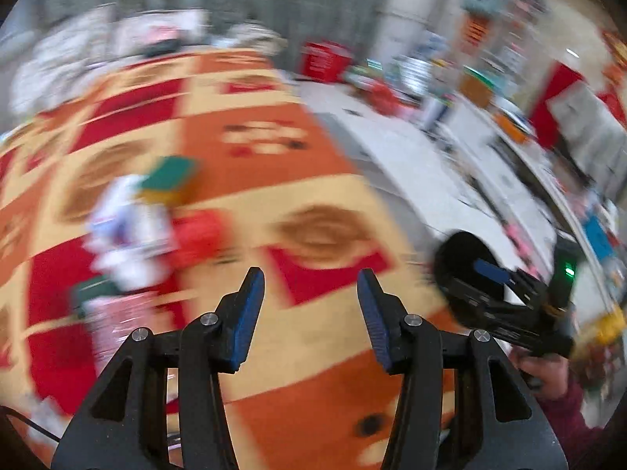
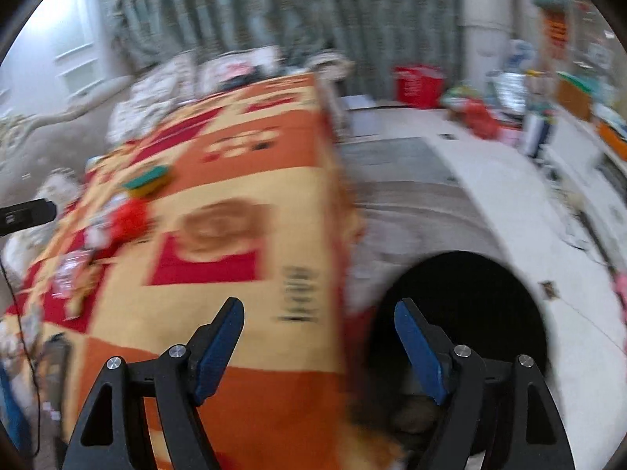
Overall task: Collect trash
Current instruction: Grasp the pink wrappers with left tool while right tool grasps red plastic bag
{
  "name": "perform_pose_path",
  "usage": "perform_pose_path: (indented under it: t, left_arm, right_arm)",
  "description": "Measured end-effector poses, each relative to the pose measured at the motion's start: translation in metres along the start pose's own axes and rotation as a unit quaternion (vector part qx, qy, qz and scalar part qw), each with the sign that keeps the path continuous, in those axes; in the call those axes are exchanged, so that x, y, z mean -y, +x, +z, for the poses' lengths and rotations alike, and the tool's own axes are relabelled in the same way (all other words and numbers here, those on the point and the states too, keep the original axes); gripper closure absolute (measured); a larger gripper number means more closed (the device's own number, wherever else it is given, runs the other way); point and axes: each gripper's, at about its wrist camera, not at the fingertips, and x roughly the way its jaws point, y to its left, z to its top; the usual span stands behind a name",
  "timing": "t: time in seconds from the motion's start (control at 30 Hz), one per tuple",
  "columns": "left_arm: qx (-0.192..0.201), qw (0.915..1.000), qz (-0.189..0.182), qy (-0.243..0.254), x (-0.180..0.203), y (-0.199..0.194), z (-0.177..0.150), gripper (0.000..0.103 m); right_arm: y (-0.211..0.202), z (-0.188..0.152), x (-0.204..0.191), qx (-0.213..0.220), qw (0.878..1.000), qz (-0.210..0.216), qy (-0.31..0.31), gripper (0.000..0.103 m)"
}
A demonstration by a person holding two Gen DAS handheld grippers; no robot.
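Note:
Both views are motion-blurred. Trash lies on a bed with an orange, red and cream blanket [image 1: 313, 203]: a green-and-yellow sponge-like piece [image 1: 168, 180], white and red wrappers [image 1: 156, 235] and a pinkish packet [image 1: 117, 321]. The same heap shows at left in the right wrist view [image 2: 125, 211], with the sponge [image 2: 147, 180]. My left gripper [image 1: 309, 313] is open and empty above the blanket, right of the trash. My right gripper [image 2: 319, 348] is open and empty over the bed's right edge, beside a black round bin [image 2: 466, 313]. The bin [image 1: 466, 262] and right gripper body also show in the left wrist view.
Pale floor [image 2: 450, 196] runs right of the bed. A red container [image 2: 419, 84] stands far back. Cluttered shelves and a counter [image 1: 509, 125] line the right side. Pillows [image 2: 164, 86] lie at the bed's head. Grey curtains hang behind.

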Motion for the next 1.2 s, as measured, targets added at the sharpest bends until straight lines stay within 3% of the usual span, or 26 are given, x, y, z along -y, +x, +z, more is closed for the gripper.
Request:
perform_pose_path:
  t: [0.17,0.3,0.47,0.73,0.87,0.9,0.93,0.97,1.0,1.03,1.1,1.2]
  left_arm:
    - [-0.003,0.9952,0.054,-0.081,-0.104,-0.024,-0.033,0.055]
    - [-0.019,0.9899,0.060,-0.127,-0.152,-0.015,-0.062,0.055]
    - [-0.037,0.9853,0.029,-0.164,-0.170,0.010,-0.076,0.055]
    - [-0.045,0.9810,-0.006,-0.189,-0.177,0.049,-0.070,0.055]
    - [-0.057,0.9784,-0.021,-0.198,-0.178,0.068,-0.068,0.055]
    - [-0.056,0.9777,-0.029,-0.200,-0.179,0.071,-0.068,0.055]
    - [-0.056,0.9776,-0.034,-0.200,-0.180,0.073,-0.067,0.056]
    - [-0.054,0.9774,-0.035,-0.201,-0.181,0.074,-0.067,0.061]
    - [-0.050,0.9772,-0.039,-0.202,-0.183,0.074,-0.067,0.076]
    - [-0.052,0.9775,-0.039,-0.201,-0.184,0.074,-0.067,0.082]
    - [-0.052,0.9779,-0.044,-0.198,-0.185,0.072,-0.066,0.087]
    - [-0.046,0.9797,-0.049,-0.189,-0.182,0.063,-0.067,0.091]
  right_arm:
    - [0.035,0.013,-0.097,-0.025,0.995,0.076,-0.053,0.026]
    - [0.063,0.019,-0.158,-0.033,0.990,0.104,-0.087,0.026]
    - [0.099,0.040,-0.201,-0.037,0.988,0.115,-0.097,0.026]
    - [0.160,0.081,-0.233,-0.046,0.987,0.112,-0.105,0.026]
    - [0.191,0.089,-0.241,-0.071,0.986,0.104,-0.112,0.026]
    - [0.197,0.088,-0.240,-0.077,0.984,0.115,-0.108,0.028]
    - [0.198,0.087,-0.240,-0.075,0.984,0.124,-0.104,0.045]
    - [0.196,0.086,-0.237,-0.068,0.983,0.135,-0.099,0.056]
    - [0.192,0.085,-0.236,-0.062,0.983,0.144,-0.094,0.061]
    - [0.188,0.084,-0.235,-0.055,0.984,0.141,-0.093,0.067]
    - [0.179,0.083,-0.233,-0.043,0.985,0.137,-0.096,0.075]
    - [0.162,0.083,-0.227,-0.030,0.985,0.140,-0.096,0.079]
